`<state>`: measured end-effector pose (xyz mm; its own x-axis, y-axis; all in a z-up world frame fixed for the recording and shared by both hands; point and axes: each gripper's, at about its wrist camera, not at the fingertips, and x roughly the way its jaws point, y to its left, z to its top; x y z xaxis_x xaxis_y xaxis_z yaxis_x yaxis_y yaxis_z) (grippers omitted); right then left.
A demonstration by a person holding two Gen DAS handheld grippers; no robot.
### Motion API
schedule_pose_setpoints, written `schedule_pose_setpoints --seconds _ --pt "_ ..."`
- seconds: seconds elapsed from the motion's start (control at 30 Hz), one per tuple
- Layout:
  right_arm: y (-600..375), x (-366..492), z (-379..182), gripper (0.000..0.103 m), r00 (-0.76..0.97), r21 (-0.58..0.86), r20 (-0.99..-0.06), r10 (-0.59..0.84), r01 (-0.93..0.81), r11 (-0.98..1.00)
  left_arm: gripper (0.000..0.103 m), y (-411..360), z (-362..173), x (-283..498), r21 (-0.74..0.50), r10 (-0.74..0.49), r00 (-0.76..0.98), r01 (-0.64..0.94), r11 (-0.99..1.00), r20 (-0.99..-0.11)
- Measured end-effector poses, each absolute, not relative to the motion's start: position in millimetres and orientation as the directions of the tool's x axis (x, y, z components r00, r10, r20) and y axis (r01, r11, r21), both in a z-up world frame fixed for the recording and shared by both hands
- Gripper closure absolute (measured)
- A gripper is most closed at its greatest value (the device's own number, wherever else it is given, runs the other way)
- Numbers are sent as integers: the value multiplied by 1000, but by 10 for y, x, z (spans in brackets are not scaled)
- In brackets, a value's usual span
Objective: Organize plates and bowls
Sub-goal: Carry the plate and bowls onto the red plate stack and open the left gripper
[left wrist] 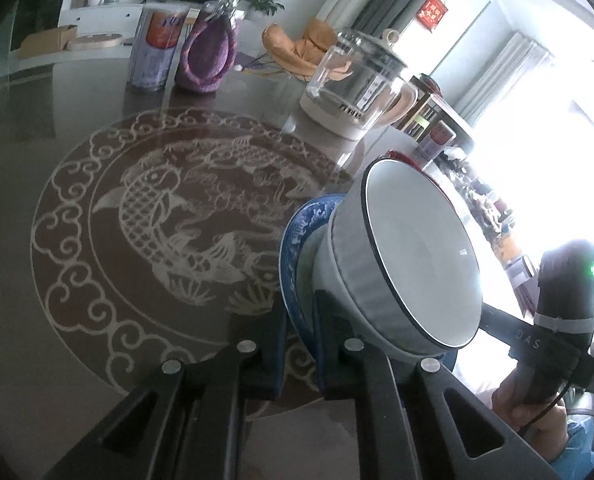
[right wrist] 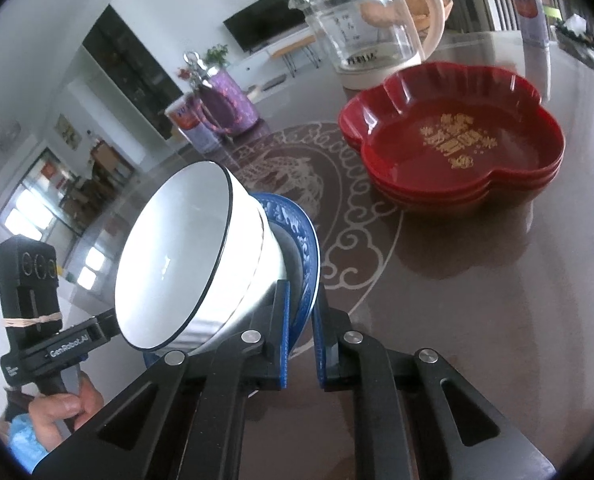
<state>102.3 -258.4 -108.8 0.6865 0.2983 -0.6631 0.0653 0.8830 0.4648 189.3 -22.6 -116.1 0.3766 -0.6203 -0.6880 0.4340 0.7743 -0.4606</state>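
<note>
A white bowl (left wrist: 417, 256) with a thin dark rim sits on a blue patterned plate (left wrist: 293, 240). My left gripper (left wrist: 299, 316) is shut on the plate's rim, one finger on each face of it. In the right wrist view the same bowl (right wrist: 185, 248) rests on the plate (right wrist: 299, 224), and my right gripper (right wrist: 301, 300) is shut on the opposite part of the rim. Each view shows the other gripper's body held in a hand beyond the bowl. A stack of red flower-shaped dishes (right wrist: 457, 140) stands on the table (right wrist: 497, 280) to the right.
A glass kettle (left wrist: 353, 76) on a cream base stands behind the plate, close to the red dishes. A can (left wrist: 157, 48) and a purple knitted bag (left wrist: 209, 56) stand at the far side. The dark table top (left wrist: 97, 120) bears a pale fish pattern.
</note>
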Motion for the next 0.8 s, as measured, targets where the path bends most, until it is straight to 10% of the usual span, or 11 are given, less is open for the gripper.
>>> schedule_pose_setpoints --seconds 0.8 --pt "-4158 1434 -769 90 748 414 -655 107 237 879 93 -2123 -860 2837 -434 -664 317 557 708 -677"
